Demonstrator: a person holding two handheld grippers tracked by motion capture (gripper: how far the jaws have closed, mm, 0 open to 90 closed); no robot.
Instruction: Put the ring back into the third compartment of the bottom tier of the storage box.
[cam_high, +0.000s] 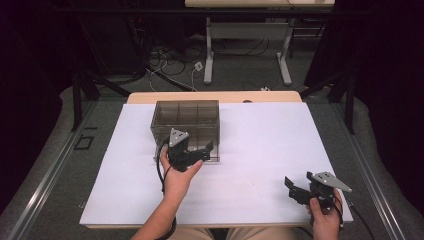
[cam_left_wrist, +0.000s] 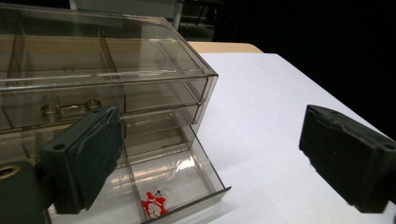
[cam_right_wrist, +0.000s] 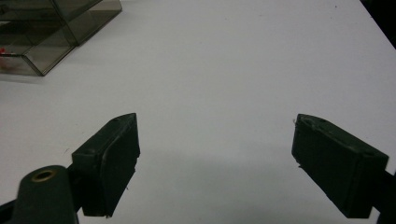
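A smoky see-through drawer cabinet (cam_high: 186, 120) stands at the back left of the white table top (cam_high: 265, 145). Its bottom drawer (cam_left_wrist: 187, 186) is pulled out a little. A small red and white object (cam_left_wrist: 154, 204) lies near the drawer's front wall. My left gripper (cam_high: 196, 150) is open right in front of the cabinet, one jaw before the drawer fronts and the other over bare table. In its own view the left gripper (cam_left_wrist: 233, 158) holds nothing. My right gripper (cam_high: 299, 182) is open and empty near the front right of the table. The right gripper (cam_right_wrist: 215, 158) faces bare white surface, the cabinet (cam_right_wrist: 46, 32) far off.
Beyond the table's far wooden edge (cam_high: 215, 96) lies grey floor with loose cables (cam_high: 170, 65) and the white legs of another desk (cam_high: 209, 55). Black frame struts (cam_high: 80, 95) flank both sides. White surface spreads between the two grippers.
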